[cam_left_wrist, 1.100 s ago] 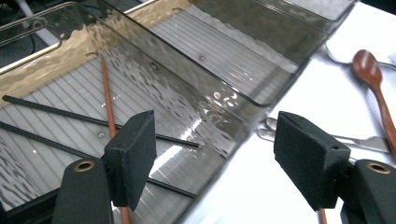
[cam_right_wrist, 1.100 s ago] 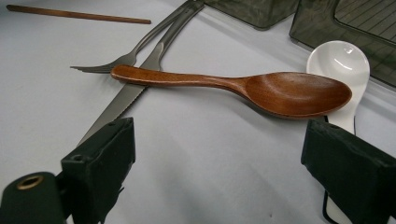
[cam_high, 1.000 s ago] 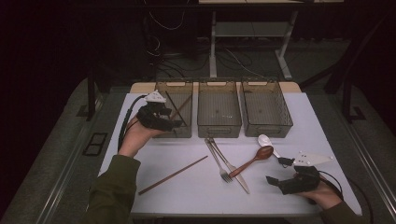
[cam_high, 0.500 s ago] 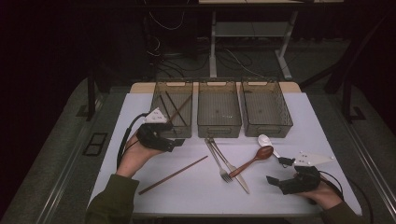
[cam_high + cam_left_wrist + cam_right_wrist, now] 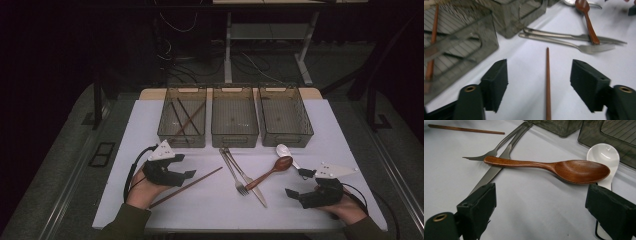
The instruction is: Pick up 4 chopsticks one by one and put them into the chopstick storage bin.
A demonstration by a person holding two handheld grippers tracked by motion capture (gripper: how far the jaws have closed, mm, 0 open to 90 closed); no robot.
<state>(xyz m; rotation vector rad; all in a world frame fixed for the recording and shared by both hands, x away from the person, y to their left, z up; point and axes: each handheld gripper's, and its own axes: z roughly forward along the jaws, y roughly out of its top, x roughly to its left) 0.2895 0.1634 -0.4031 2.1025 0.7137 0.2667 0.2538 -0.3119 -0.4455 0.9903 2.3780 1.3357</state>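
Left gripper point(image 5: 192, 174) low over the white tabletop point(image 5: 320, 130), in front of the leftmost of three smoky clear plastic bins point(image 5: 182, 138). Jaws apart at a middling width, just narrowed a little, pads pressing on nothing. Between them, seen in the left gripper view, a thin brown wooden chopstick point(image 5: 547, 82) flat on the table, untouched, running straight ahead toward the bins.

More brown chopsticks point(image 5: 189, 120) inside that leftmost bin.

Right of the loose chopstick: a steel fork point(image 5: 233, 171) and a steel table knife point(image 5: 248, 181) side by side, with a dark brown wooden spoon point(image 5: 272, 170) laid across them, handle over the knife. Bowl of that spoon resting partly on a white ceramic soup spoon point(image 5: 283, 149), near the front of the rightmost bin.

Right gripper point(image 5: 296, 184) near the table's front right, well apart from the chopstick, aimed at the wooden spoon. Jaws spread wide, empty, short of the spoon.
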